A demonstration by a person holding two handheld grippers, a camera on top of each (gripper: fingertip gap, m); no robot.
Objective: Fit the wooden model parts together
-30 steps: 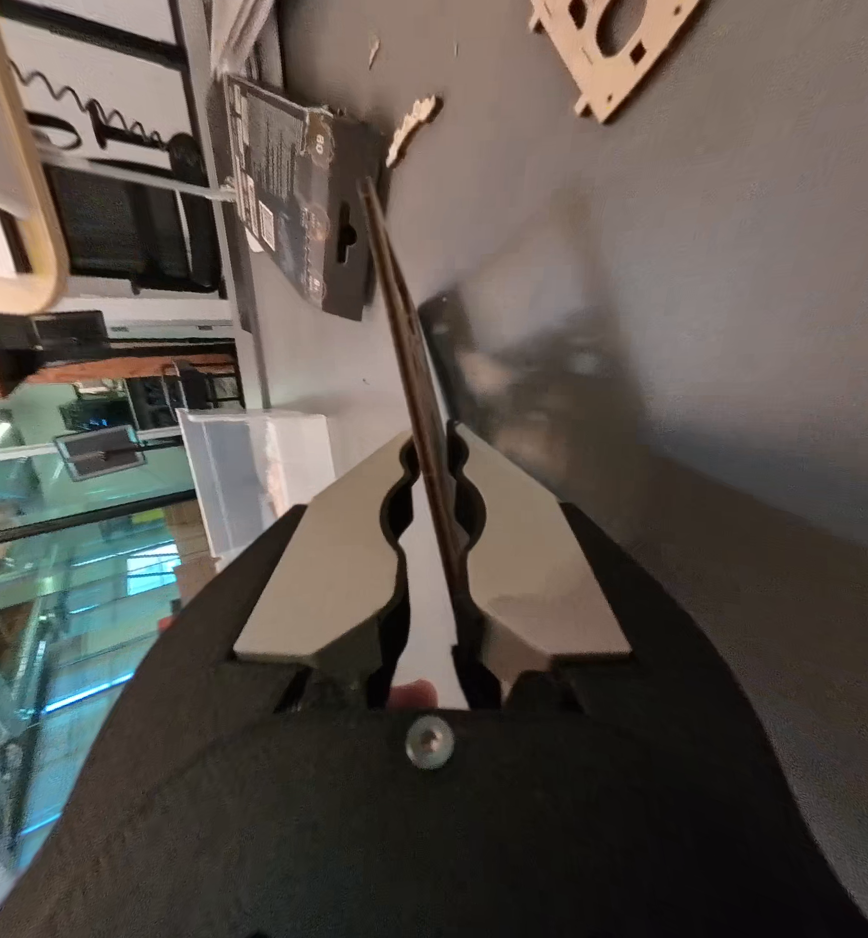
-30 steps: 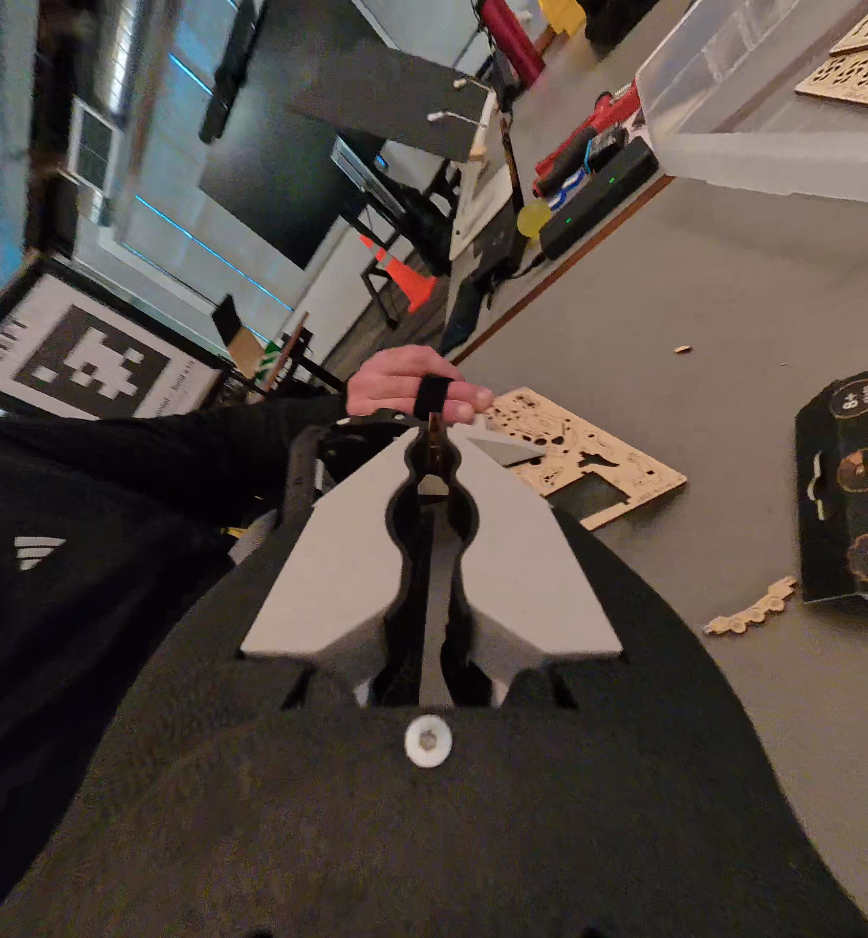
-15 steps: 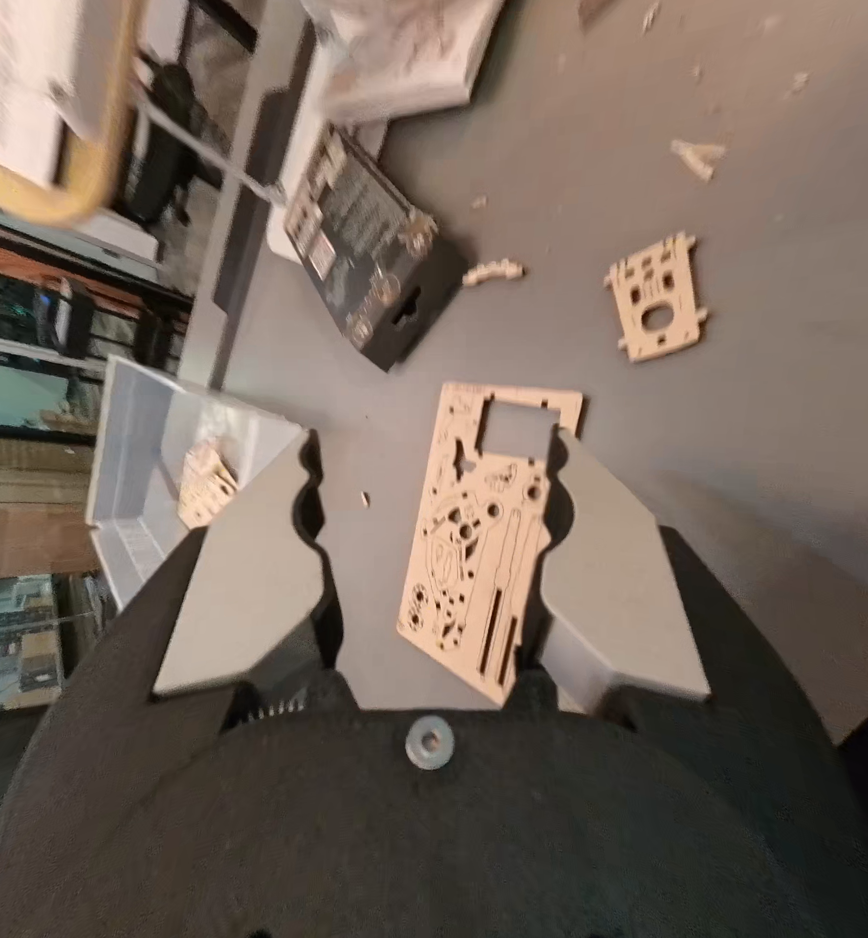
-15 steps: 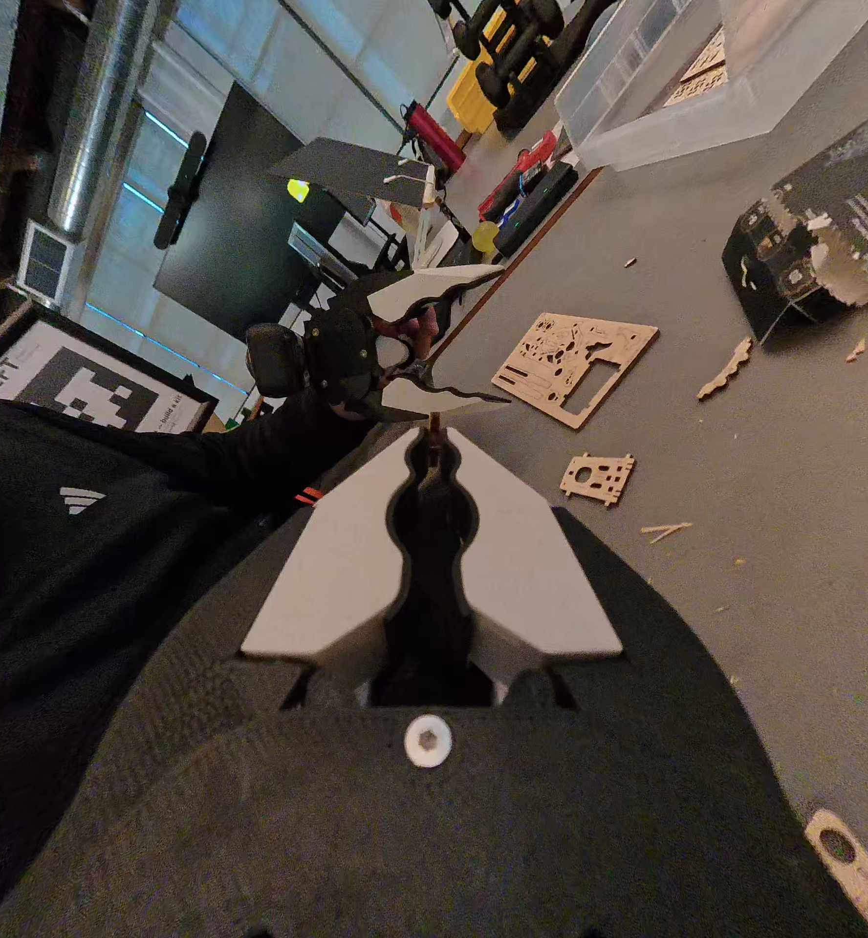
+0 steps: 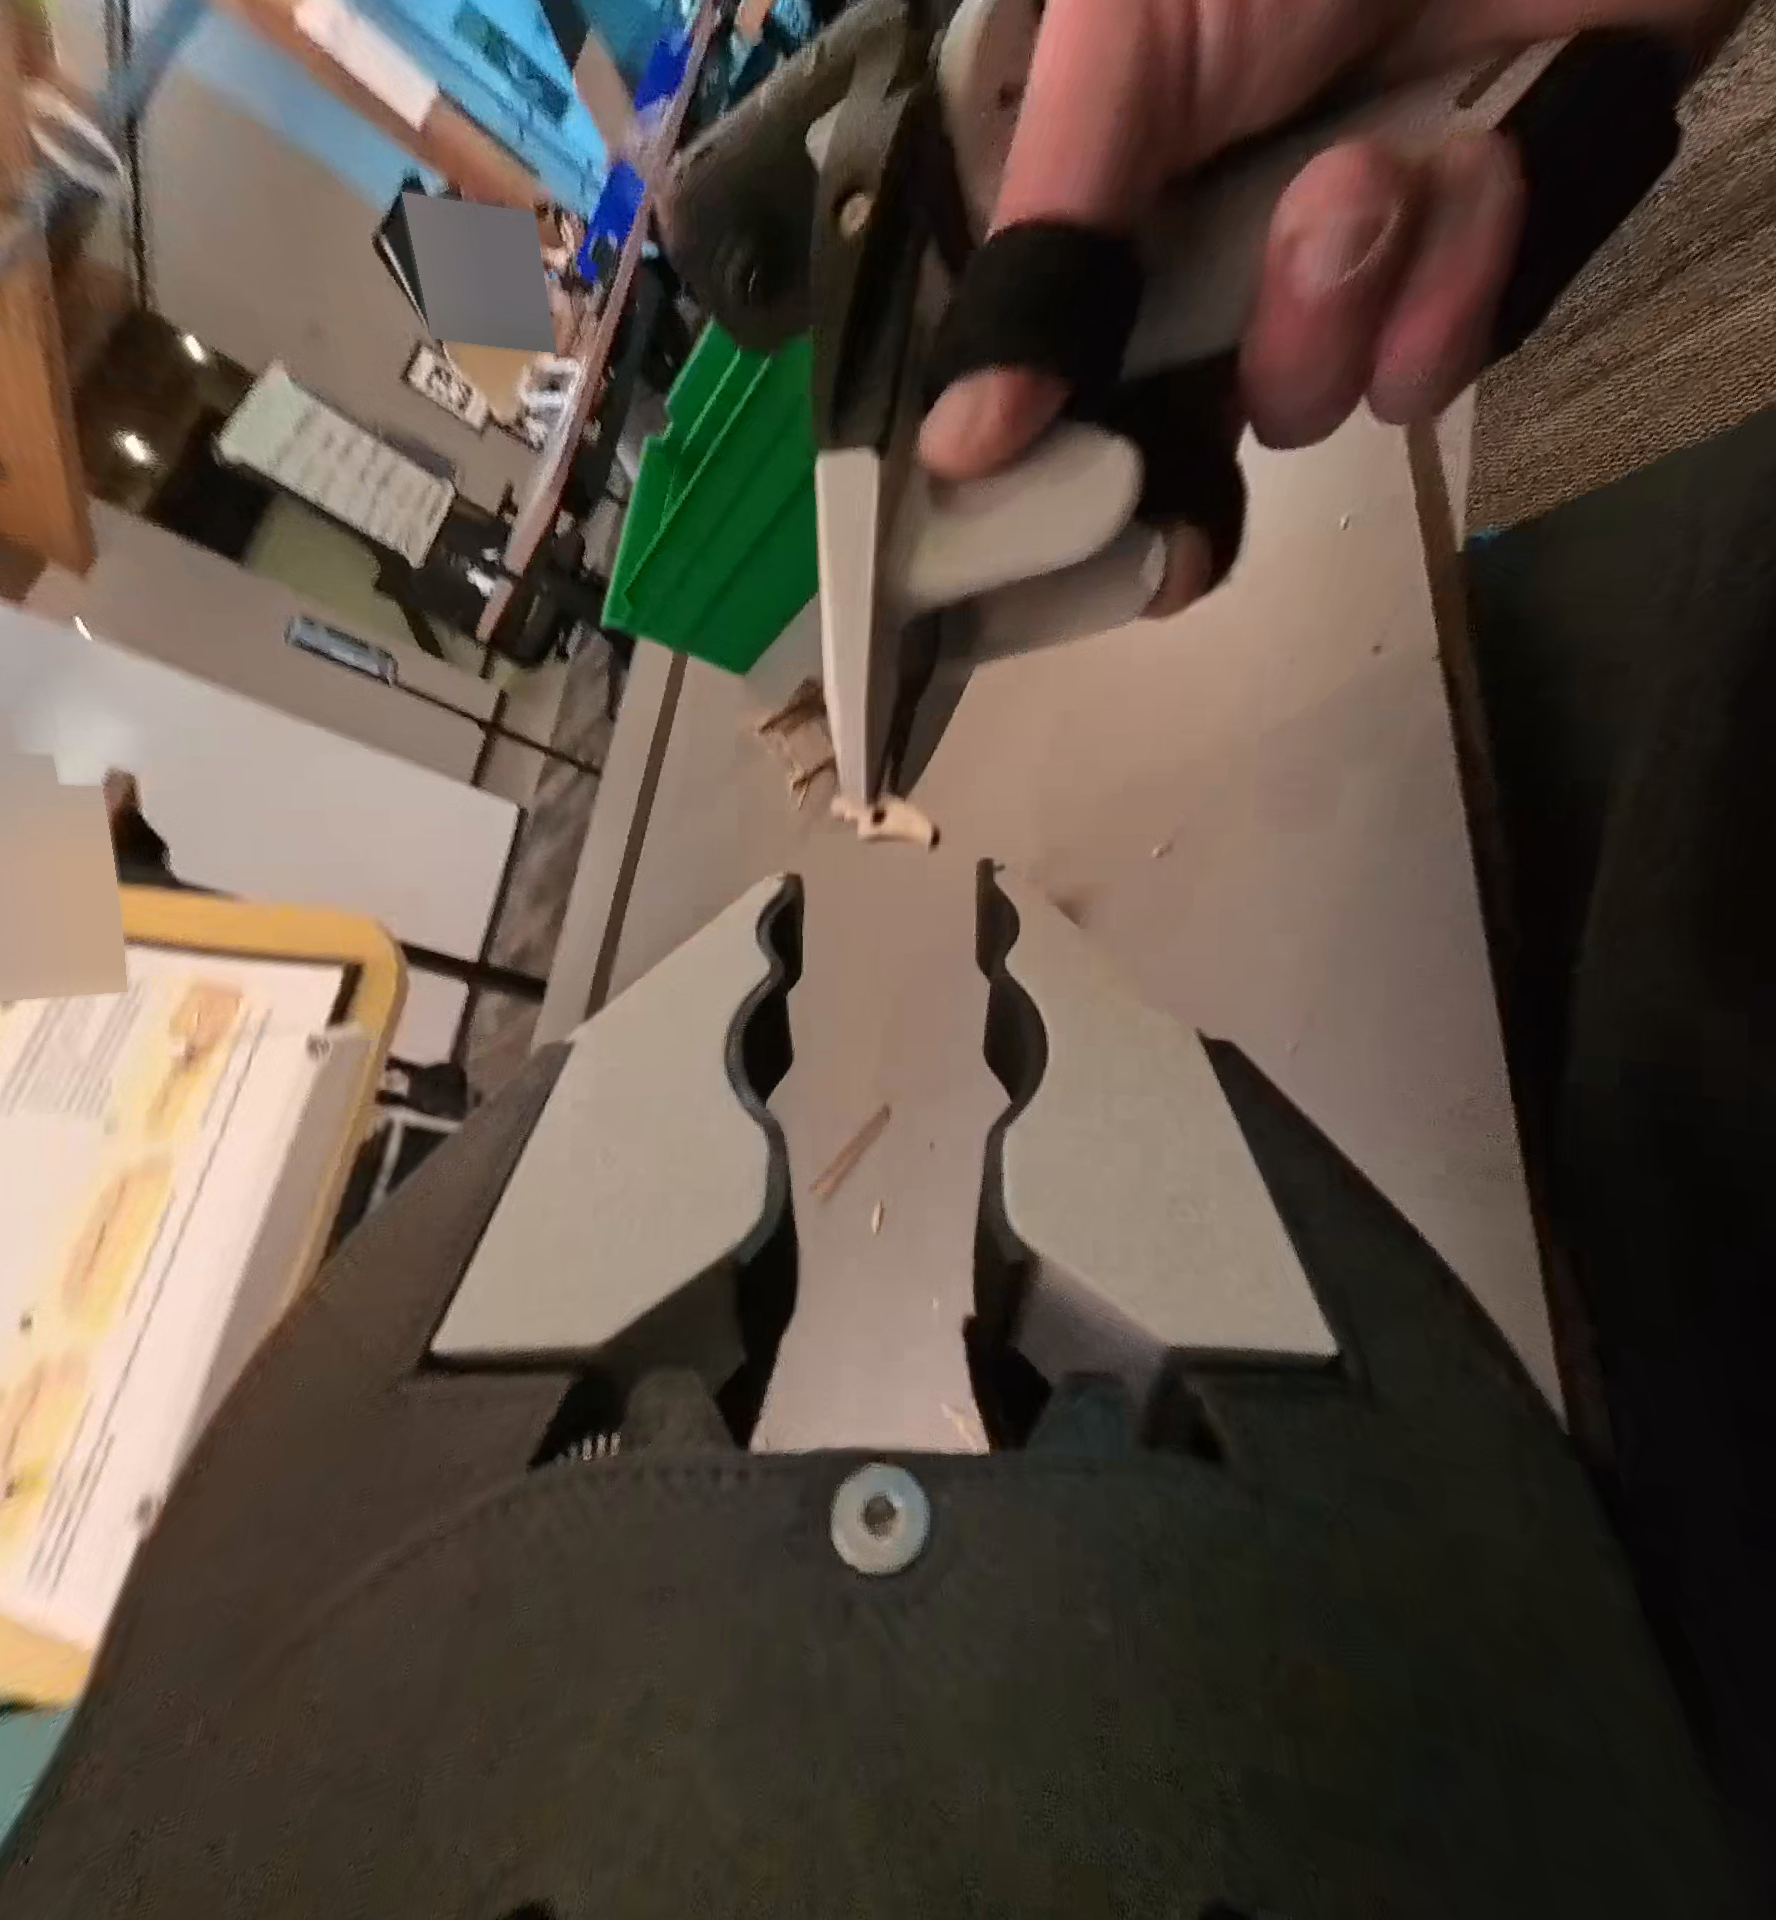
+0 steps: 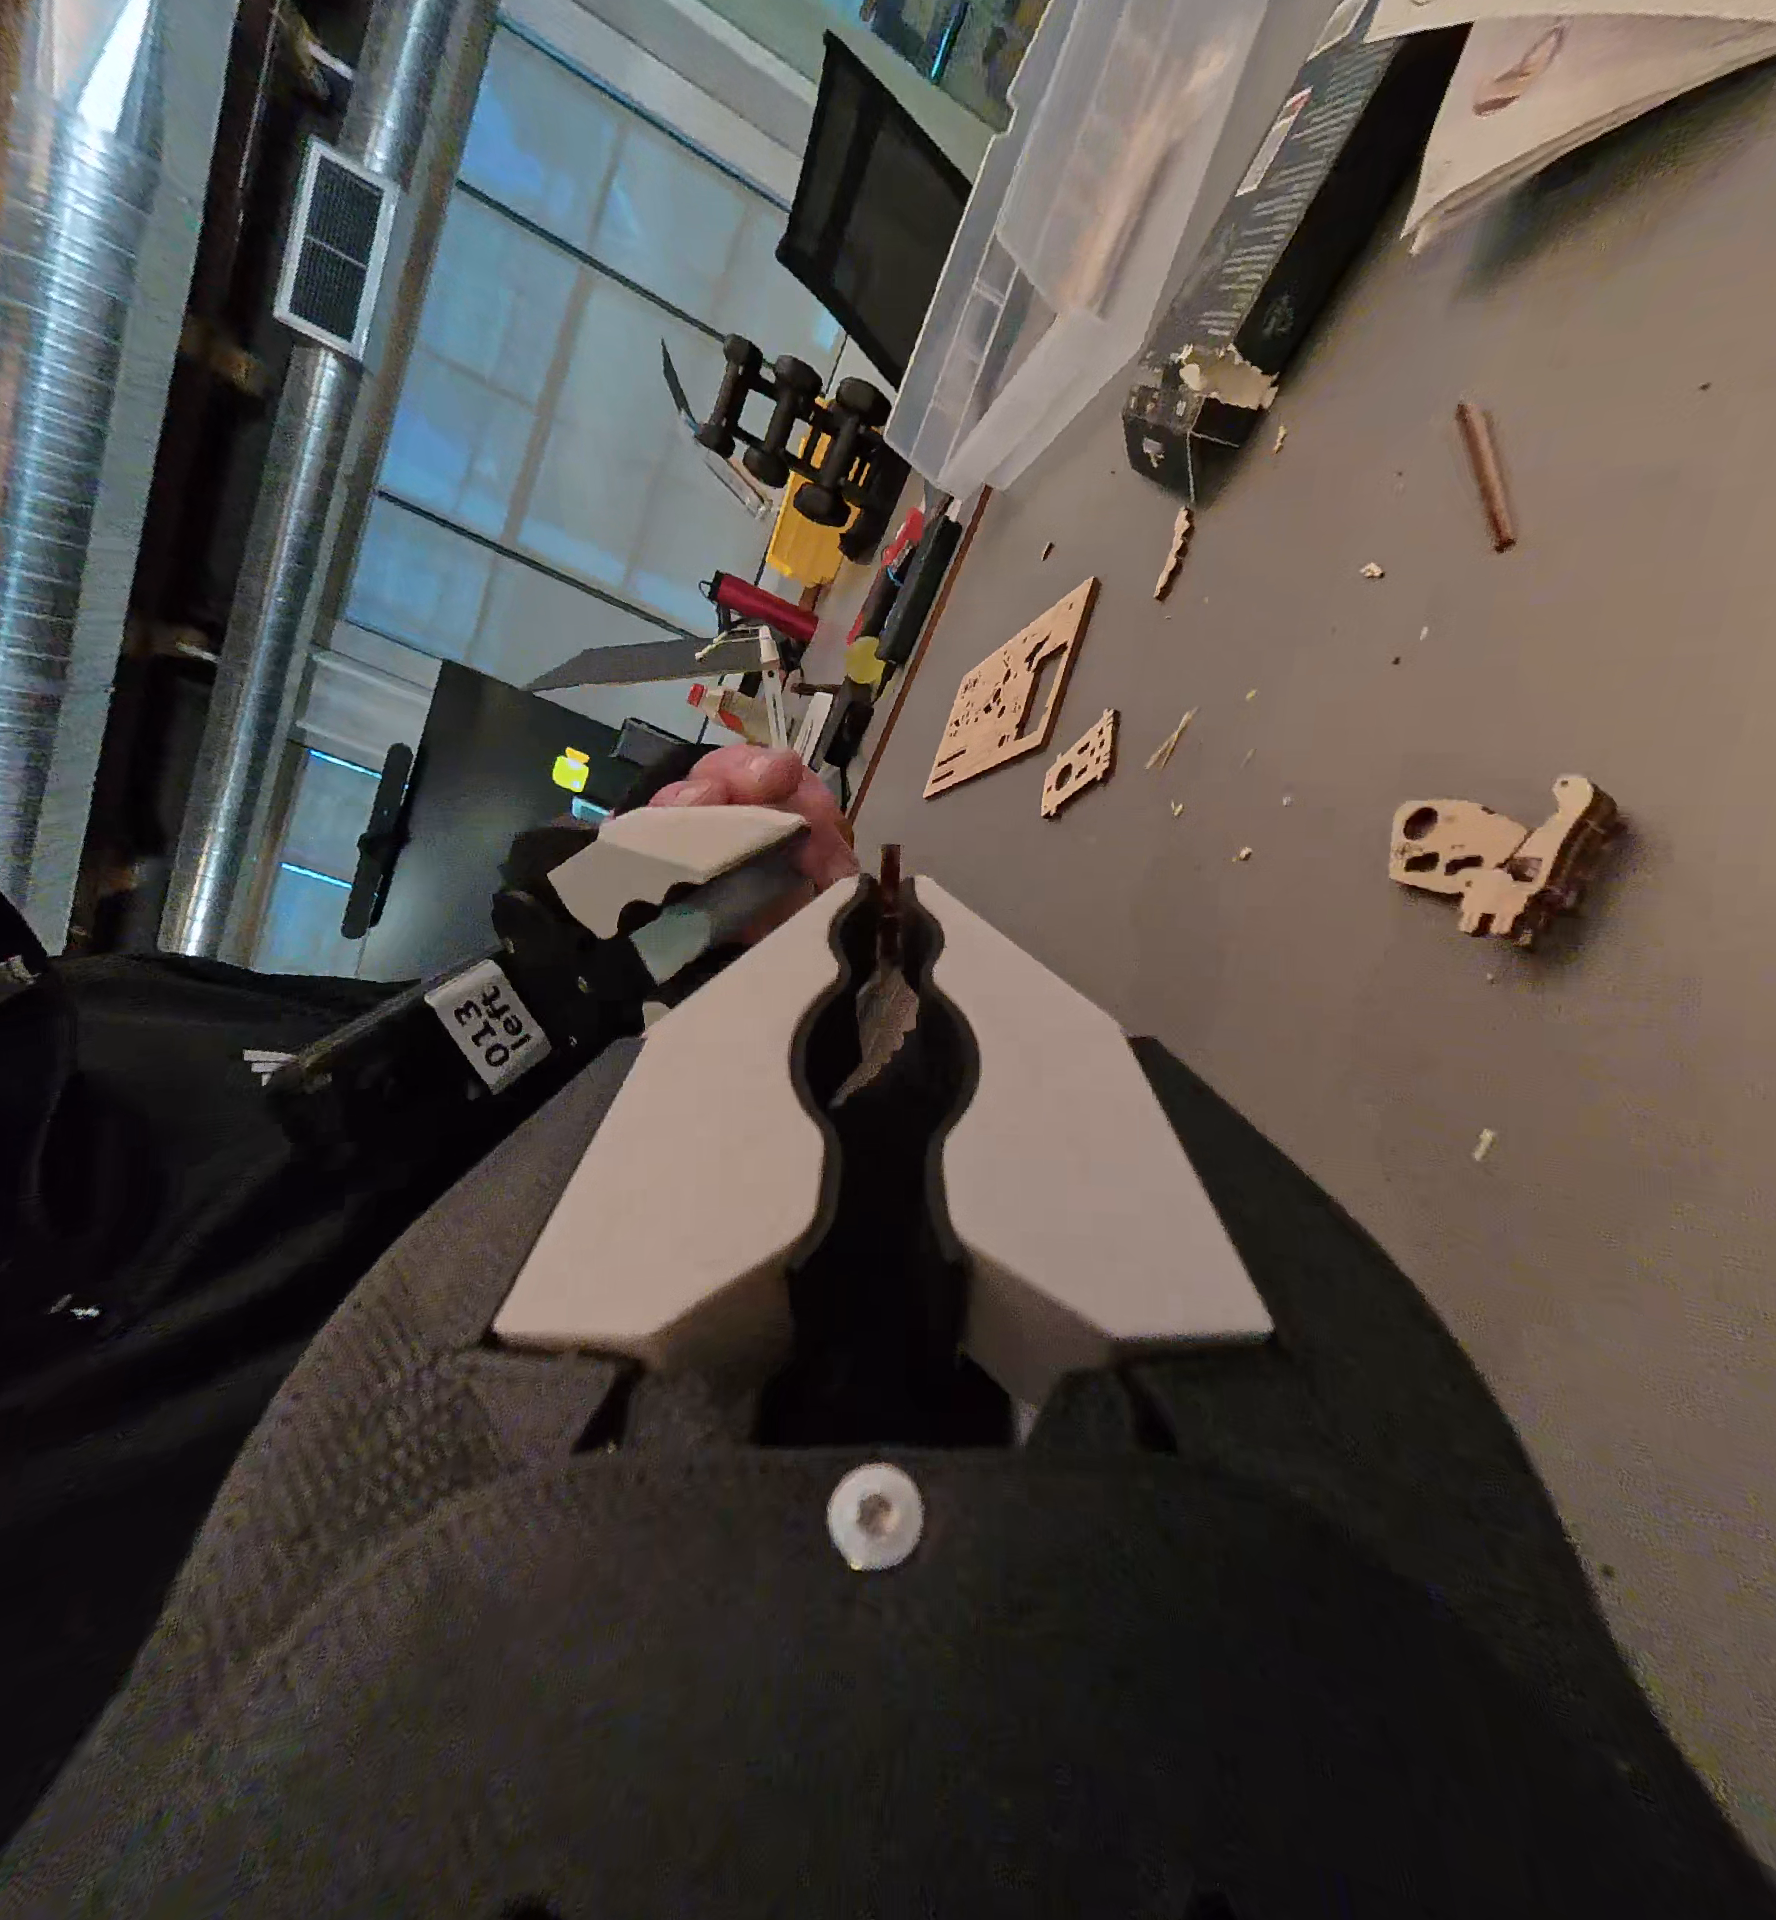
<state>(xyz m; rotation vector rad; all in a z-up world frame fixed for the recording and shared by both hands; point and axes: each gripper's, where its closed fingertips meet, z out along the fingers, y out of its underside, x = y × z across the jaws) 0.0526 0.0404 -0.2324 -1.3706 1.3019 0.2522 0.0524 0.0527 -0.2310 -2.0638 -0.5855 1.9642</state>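
My left gripper (image 5: 886,881) is open and empty over the grey table. Just past its fingertips, my right gripper (image 5: 868,784), held by a hand, is shut on a small pale wooden part (image 5: 889,824). In the right wrist view my right gripper (image 6: 889,896) pinches this thin part (image 6: 889,868) at its tips. One finger (image 6: 676,847) of the left gripper shows just left of it. A partly built wooden assembly (image 6: 1497,857) lies on the table to the right. A cut-out wooden sheet (image 6: 1009,691) and a small wooden plate (image 6: 1081,764) lie farther off.
A dark box (image 6: 1237,312), a clear plastic bin (image 6: 1060,239), paper sheets (image 6: 1590,104) and a wooden rod (image 6: 1484,473) lie at the far side. Wood chips litter the table. A green bin (image 5: 728,499) and a yellow-rimmed instruction board (image 5: 136,1195) are on the left.
My left gripper let go of the wooden sheet, which now lies flat on the table, opened, and swung round to face the right gripper. The right gripper stayed shut on its small part.
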